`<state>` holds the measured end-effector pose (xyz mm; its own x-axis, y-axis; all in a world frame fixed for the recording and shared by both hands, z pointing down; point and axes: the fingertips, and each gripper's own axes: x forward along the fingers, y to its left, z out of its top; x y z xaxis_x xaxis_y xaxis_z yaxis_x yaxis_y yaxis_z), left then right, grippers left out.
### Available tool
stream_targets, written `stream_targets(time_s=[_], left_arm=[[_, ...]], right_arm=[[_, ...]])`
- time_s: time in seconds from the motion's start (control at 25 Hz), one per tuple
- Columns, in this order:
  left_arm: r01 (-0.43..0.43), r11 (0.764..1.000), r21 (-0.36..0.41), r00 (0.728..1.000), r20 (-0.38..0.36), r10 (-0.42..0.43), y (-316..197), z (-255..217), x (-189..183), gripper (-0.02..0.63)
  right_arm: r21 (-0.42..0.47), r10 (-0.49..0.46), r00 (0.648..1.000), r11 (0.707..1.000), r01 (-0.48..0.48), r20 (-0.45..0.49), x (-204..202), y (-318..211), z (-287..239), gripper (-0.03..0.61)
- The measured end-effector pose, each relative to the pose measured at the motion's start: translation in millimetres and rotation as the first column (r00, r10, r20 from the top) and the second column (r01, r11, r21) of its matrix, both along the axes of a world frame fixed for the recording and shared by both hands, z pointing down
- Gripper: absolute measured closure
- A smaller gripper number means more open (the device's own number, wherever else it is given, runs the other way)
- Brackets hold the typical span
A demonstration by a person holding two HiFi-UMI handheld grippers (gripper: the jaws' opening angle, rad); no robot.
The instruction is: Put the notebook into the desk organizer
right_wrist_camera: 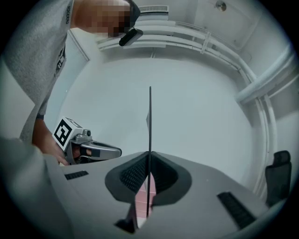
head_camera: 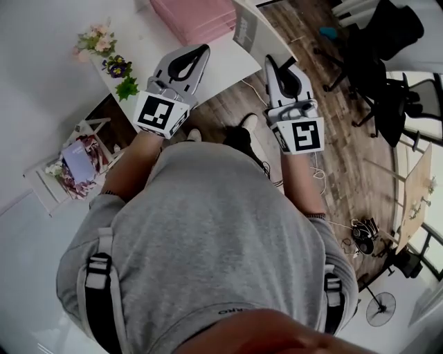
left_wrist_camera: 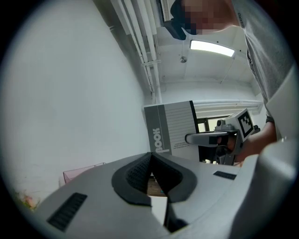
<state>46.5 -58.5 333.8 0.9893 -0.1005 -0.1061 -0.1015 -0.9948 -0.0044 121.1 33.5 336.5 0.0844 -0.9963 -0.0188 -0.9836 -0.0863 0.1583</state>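
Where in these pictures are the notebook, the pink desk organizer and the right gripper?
notebook (left_wrist_camera: 174, 128), left gripper view, grey front cover.
pink desk organizer (head_camera: 201, 19), head view, its slatted side.
right gripper (head_camera: 270, 62), head view, between its fingertips.

Pink desk organizer partly beyond the head view's top edge; notebook edge-on, a mere thin line

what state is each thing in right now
pink desk organizer, untouched
notebook, held upright, outside the pink desk organizer
right hand-held gripper, shut on the notebook's edge
left hand-held gripper, shut, nothing between its jaws
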Motion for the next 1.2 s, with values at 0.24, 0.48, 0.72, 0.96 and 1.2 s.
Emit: stream_targets(time_s=[0.24, 0.48, 0.72, 0.96, 1.2], left_arm=[[0.123, 0.992, 0.011, 0.992, 0.015, -0.123, -2.7, -3.7, 49.5, 0.594], [0.253, 0.967, 0.015, 0.967, 0.02, -0.253, -2.8, -10.5, 82.7, 0.594], [0.37, 0.928, 0.04, 0.929, 0.008, -0.371, -1.4, -16.2, 105.0, 0.594], [0.455, 0.89, 0.038, 0.89, 0.029, -0.456, -7.2, -12.7, 109.9, 0.594], [0.501, 0.865, 0.025, 0.864, 0.04, -0.501, -27.8, -4.0, 99.3, 0.594]], right_arm=[[0.004, -0.126, 0.992, 0.992, 0.126, 0.016, 59.3, -13.2, -5.6, 0.563], [-0.004, -0.278, 0.96, 0.96, 0.278, 0.043, 98.5, -24.5, -5.3, 0.563], [-0.032, -0.424, 0.904, 0.904, 0.426, 0.056, 124.3, -33.9, 0.0, 0.563], [-0.034, -0.5, 0.862, 0.863, 0.504, 0.08, 133.9, -47.7, 8.4, 0.563], [-0.047, -0.539, 0.836, 0.837, 0.546, 0.101, 127.7, -75.8, 17.3, 0.563]])
